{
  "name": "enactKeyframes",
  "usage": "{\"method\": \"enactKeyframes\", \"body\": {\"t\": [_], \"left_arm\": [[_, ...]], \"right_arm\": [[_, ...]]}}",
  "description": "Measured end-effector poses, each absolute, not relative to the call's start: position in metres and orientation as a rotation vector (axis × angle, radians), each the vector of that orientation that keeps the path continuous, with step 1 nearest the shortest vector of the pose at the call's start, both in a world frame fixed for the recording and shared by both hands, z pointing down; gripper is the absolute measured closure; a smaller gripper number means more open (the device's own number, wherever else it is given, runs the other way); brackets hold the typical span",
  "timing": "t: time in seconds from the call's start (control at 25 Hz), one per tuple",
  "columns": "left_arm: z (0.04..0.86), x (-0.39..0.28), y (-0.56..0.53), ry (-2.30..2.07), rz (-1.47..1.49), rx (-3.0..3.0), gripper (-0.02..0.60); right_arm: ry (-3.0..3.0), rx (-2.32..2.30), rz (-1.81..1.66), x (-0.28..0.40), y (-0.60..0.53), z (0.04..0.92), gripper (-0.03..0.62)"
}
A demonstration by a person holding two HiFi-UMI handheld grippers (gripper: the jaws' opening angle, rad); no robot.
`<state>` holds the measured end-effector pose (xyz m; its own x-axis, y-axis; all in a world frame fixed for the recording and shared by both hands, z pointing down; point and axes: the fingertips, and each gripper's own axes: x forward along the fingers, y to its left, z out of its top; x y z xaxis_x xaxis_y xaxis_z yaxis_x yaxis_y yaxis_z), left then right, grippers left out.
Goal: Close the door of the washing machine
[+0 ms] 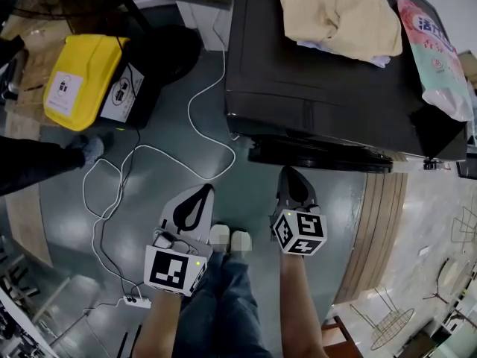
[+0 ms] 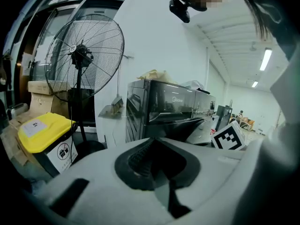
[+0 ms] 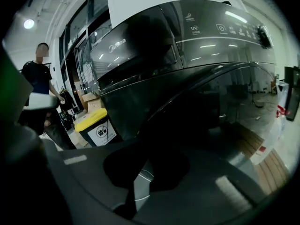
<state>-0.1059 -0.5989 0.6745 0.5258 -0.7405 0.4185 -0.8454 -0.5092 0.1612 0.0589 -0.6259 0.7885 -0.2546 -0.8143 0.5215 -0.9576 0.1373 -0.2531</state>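
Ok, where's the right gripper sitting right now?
Head view, right of centre: the right gripper is shut, its tip close in front of the washing machine door, left gripper farther back on its left.

Grey floor [image 1: 250, 189] has got the washer [image 1: 313, 80] right ahead of the right gripper [image 1: 291, 176], yellow bin [image 1: 78, 80] and white cable [image 1: 141, 148] beyond the left gripper [image 1: 200, 194].

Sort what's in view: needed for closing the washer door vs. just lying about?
Job: washing machine, its door, right gripper (shut, empty, by the door).
Lying about: cloth and detergent pouch on the machine's top, yellow bin, white cable, power strip, fan, left gripper (shut, empty).
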Motion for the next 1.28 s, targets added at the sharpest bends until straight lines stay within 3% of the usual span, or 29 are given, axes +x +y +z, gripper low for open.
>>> {"method": "enactKeyframes", "body": {"t": [0.68, 1.28], "left_arm": [[0.655, -0.107, -0.586, -1.317, 0.407, 2.461, 0.574], [0.506, -0.078, -0.597, -1.386, 0.269, 2.655, 0.574]], "right_arm": [[-2.178, 1.751, 0.755, 0.060, -0.623, 0.774, 0.581], [-2.284, 2.033, 0.463, 0.115, -0.588, 0.565, 0.581]]}}
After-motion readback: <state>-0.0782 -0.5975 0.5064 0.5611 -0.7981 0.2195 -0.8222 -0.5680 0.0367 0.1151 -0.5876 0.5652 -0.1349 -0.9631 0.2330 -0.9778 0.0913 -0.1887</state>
